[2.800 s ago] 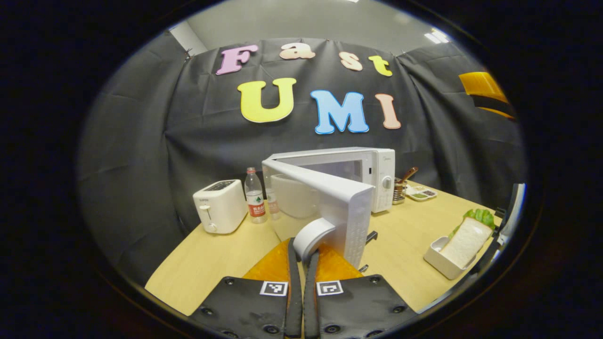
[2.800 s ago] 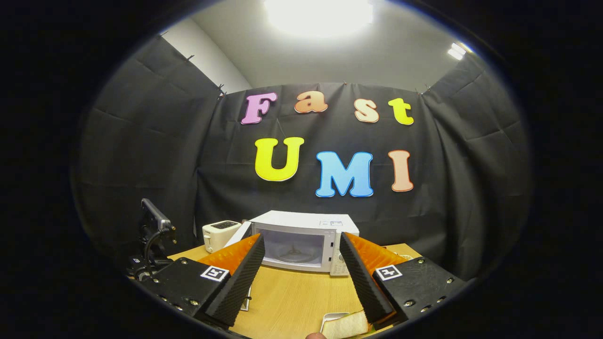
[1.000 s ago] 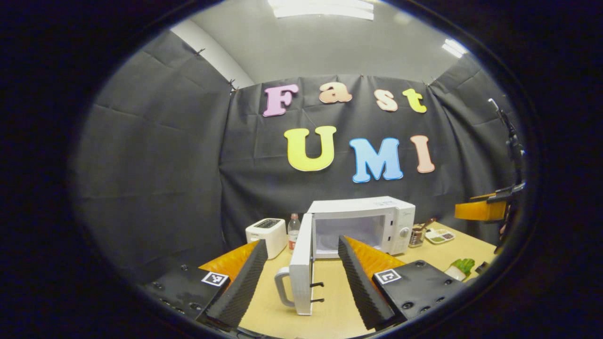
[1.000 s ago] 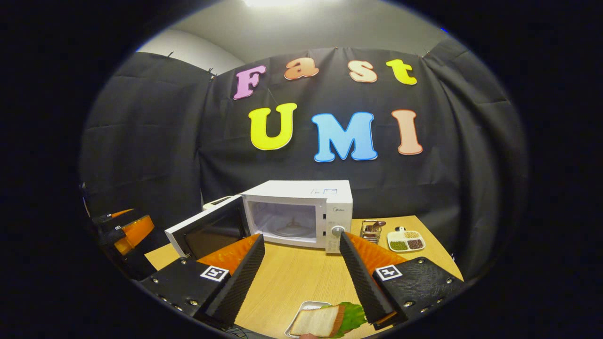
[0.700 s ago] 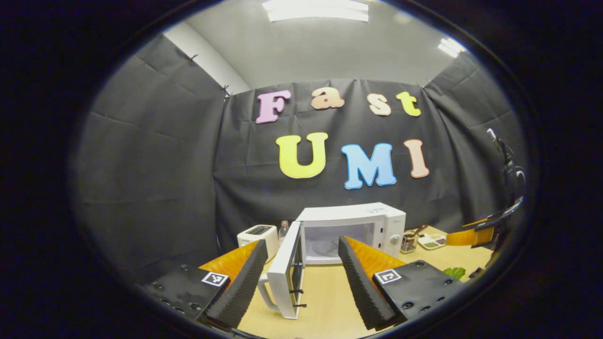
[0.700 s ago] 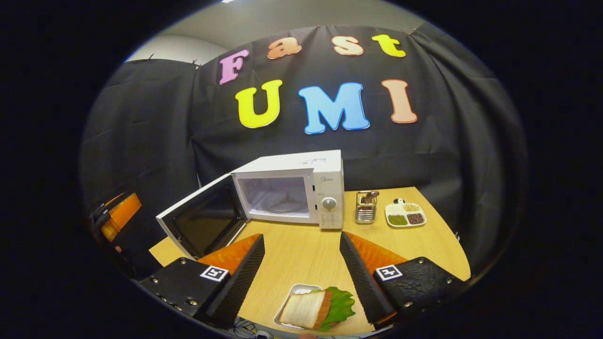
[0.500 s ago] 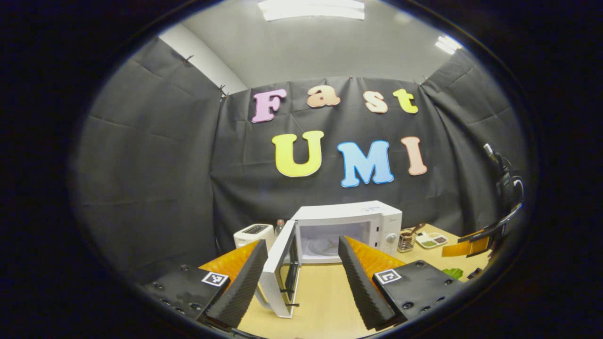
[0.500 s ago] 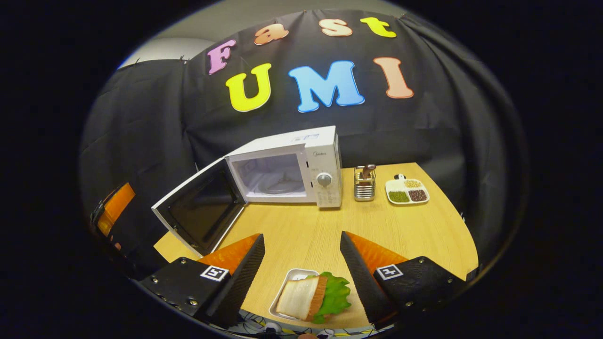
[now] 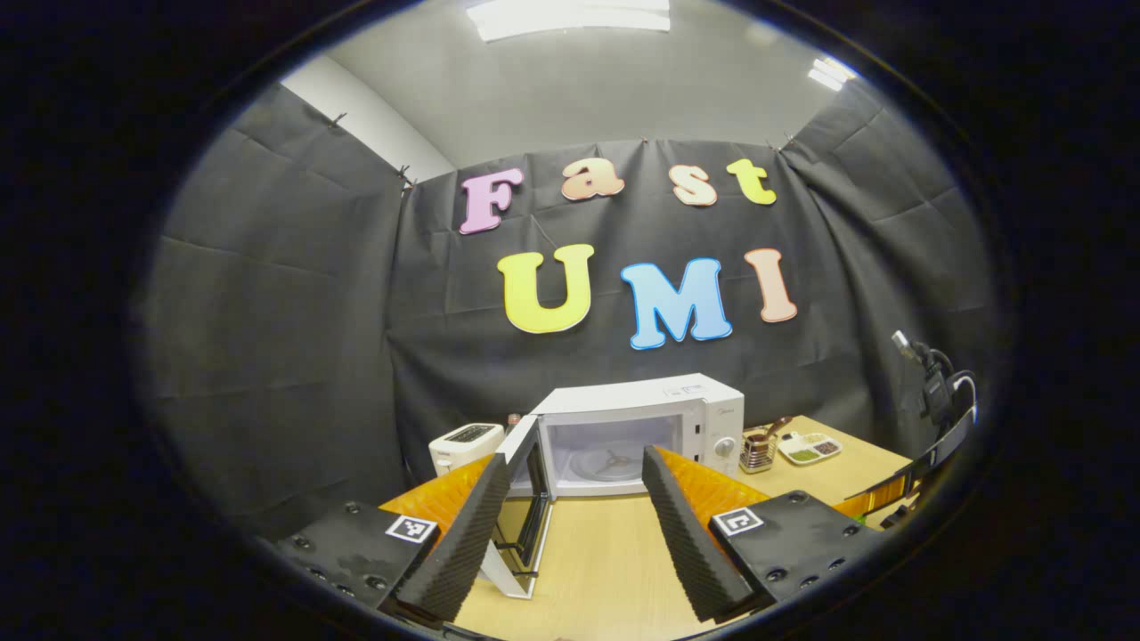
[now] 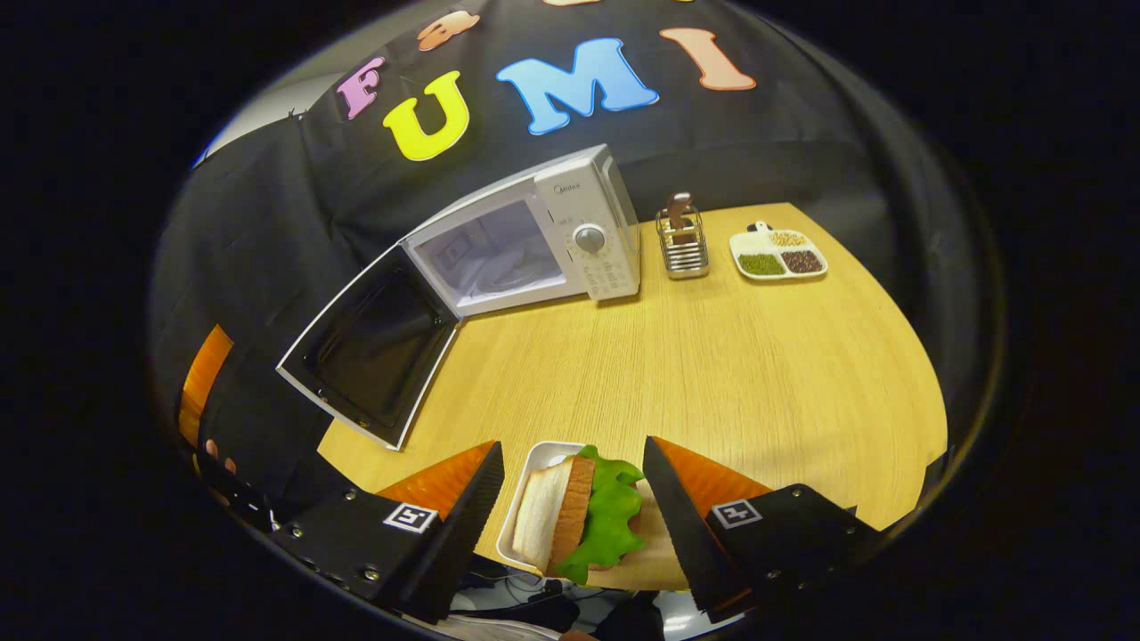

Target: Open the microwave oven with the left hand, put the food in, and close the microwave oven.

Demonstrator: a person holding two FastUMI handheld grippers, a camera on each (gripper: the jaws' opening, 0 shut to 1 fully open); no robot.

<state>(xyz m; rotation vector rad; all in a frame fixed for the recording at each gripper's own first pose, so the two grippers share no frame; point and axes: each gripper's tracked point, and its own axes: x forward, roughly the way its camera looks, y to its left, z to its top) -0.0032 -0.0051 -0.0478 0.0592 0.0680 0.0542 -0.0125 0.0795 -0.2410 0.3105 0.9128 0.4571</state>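
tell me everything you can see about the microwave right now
The microwave is a white box that looks like painted metal and plastic, standing at the back of the wooden table. Its door, hinged on the left with a dark window, is swung wide open. The pale cavity holds a glass turntable and no food. A round knob and buttons sit on the right panel. Neither tool touches it.

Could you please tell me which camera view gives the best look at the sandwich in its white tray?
The right gripper view: the sandwich, bread, filling and lettuce, lies in its tray between the open right gripper fingers. In the left gripper view I cannot make the sandwich out; the open microwave is what it looks at.
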